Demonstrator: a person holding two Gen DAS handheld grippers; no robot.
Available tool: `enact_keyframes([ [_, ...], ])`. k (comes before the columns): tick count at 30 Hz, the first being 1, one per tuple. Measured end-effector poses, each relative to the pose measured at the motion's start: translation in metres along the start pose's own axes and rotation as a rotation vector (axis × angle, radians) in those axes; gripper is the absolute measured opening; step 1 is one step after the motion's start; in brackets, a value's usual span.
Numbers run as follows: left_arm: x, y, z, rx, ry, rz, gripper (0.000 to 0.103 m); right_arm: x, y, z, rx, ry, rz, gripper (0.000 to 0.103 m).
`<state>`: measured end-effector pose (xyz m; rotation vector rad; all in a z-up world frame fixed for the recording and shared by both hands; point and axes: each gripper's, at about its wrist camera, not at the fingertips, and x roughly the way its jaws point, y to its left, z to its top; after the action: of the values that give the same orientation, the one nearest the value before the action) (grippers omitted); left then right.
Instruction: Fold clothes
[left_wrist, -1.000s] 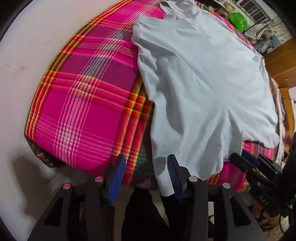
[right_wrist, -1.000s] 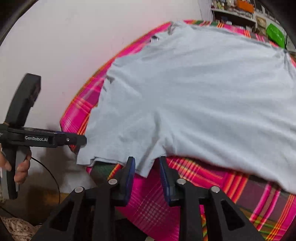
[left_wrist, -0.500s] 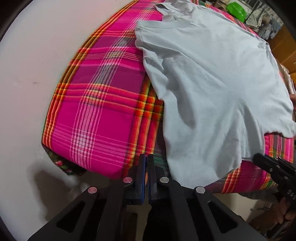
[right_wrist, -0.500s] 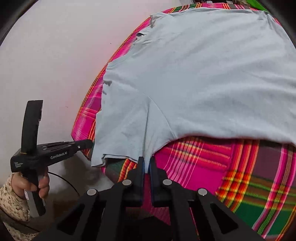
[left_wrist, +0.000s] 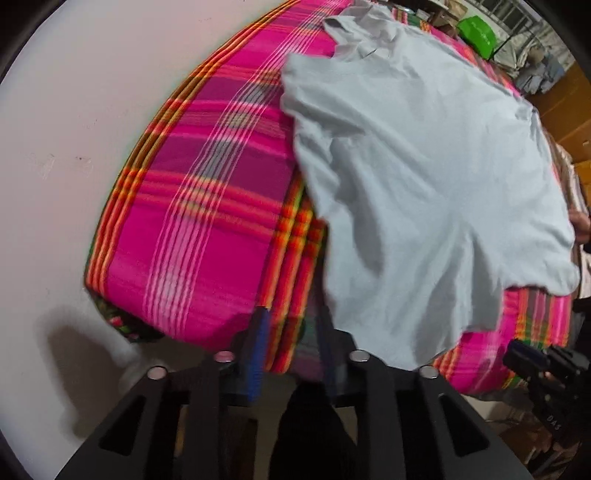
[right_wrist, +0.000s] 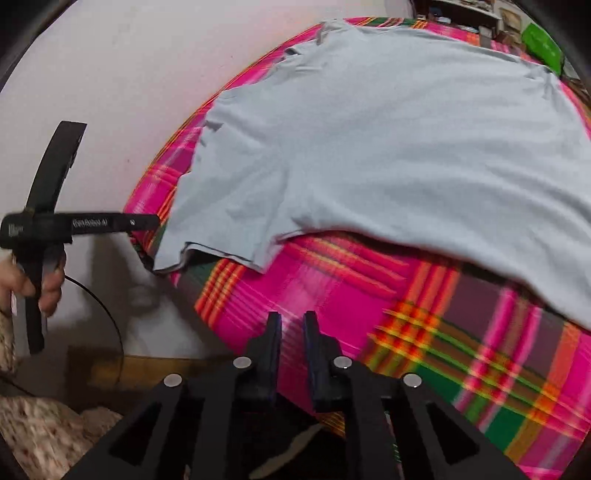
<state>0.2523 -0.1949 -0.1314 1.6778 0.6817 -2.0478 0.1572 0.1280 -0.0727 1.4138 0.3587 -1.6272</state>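
left wrist: shirt (left_wrist: 424, 192) hem overhangs plaid cover (left_wrist: 207, 236) edge beside opening left tool (left_wrist: 291, 332).

A pale grey T-shirt (right_wrist: 388, 147) lies spread on the pink plaid bedcover (left_wrist: 207, 236).

The far side of the shirt (right_wrist: 388, 147) runs off the right edge of my right view. My plaid blanket (left_wrist: 207, 221) smears with motion blur. The lettering on my left gripper (right_wrist: 147, 221) is too blurred to read.
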Motion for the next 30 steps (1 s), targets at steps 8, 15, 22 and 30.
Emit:
enact_keyframes([
  [8,-0.010,-0.007,0.002,0.023,-0.027,-0.031,0.033,-0.039,-0.027,-0.032,0.137,-0.102,-0.042,0.015],
  [15,-0.021,-0.016,-0.025,0.005,-0.051,-0.035,0.033,-0.061,-0.048,-0.045,0.161,-0.154,-0.037,0.015],
  [22,-0.027,-0.086,-0.014,-0.010,-0.063,-0.005,0.035,-0.097,-0.085,-0.062,0.186,-0.219,-0.045,0.015],
  [30,-0.073,-0.138,-0.065,0.001,-0.080,-0.012,0.038,-0.147,-0.158,-0.086,0.309,-0.302,-0.142,0.021],
])
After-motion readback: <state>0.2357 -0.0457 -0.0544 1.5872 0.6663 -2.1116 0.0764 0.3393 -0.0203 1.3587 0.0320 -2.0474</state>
